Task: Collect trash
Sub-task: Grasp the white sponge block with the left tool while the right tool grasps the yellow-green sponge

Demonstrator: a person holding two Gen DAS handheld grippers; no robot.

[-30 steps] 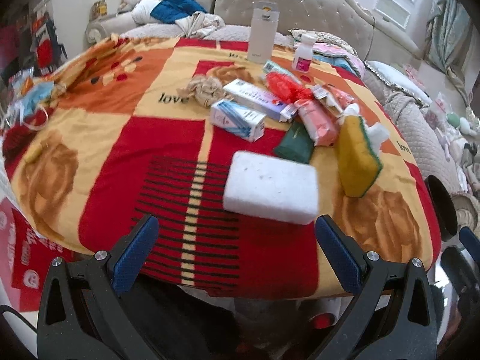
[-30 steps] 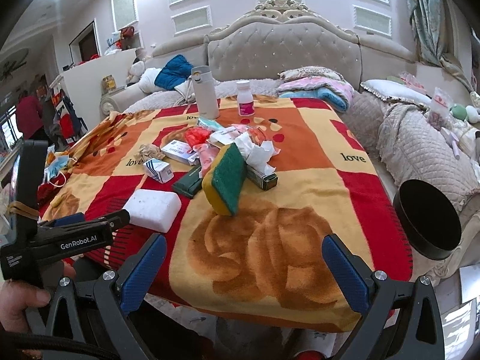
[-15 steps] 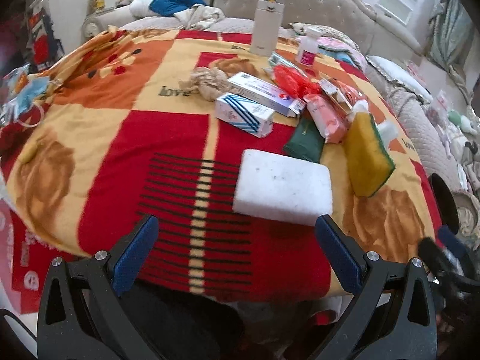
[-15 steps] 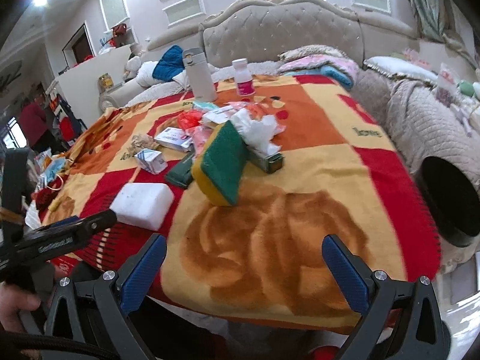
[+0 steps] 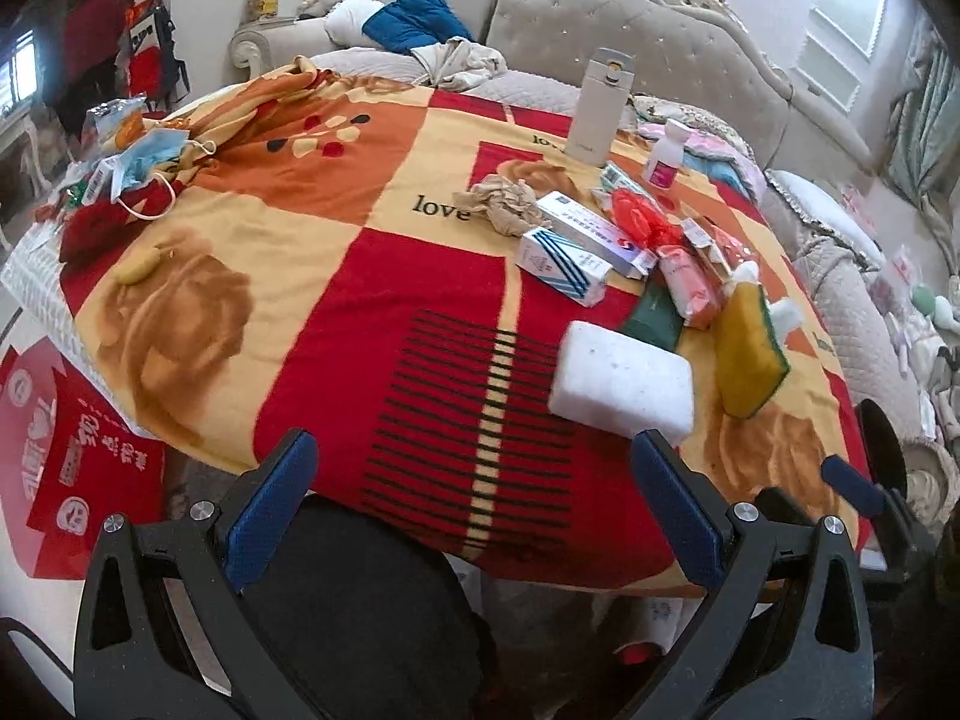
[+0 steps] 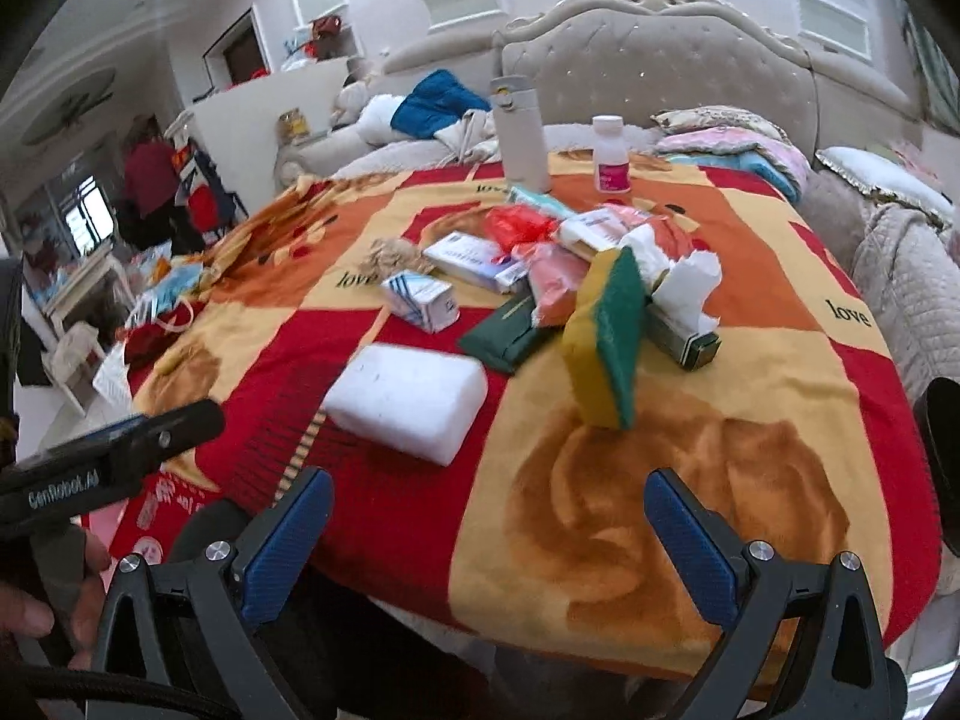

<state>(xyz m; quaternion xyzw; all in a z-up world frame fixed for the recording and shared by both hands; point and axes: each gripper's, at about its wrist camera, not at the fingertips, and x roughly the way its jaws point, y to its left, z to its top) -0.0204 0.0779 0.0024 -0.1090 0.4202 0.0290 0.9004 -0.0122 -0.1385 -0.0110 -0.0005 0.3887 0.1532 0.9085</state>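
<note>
**Blue-padded claws wide over the near edge**

Blue pads on the left gripper (image 5: 474, 498) and right gripper (image 6: 489, 534) stand wide apart, empty, likely ready for a first pick. Just past them the white foam block (image 5: 624, 381) lies nearest the blanket-covered table's (image 5: 360, 276) front edge; the trash heap (image 6: 576, 264) (wrappers, cartons, tissue) clusters mid-table, toward its right edge.
</note>
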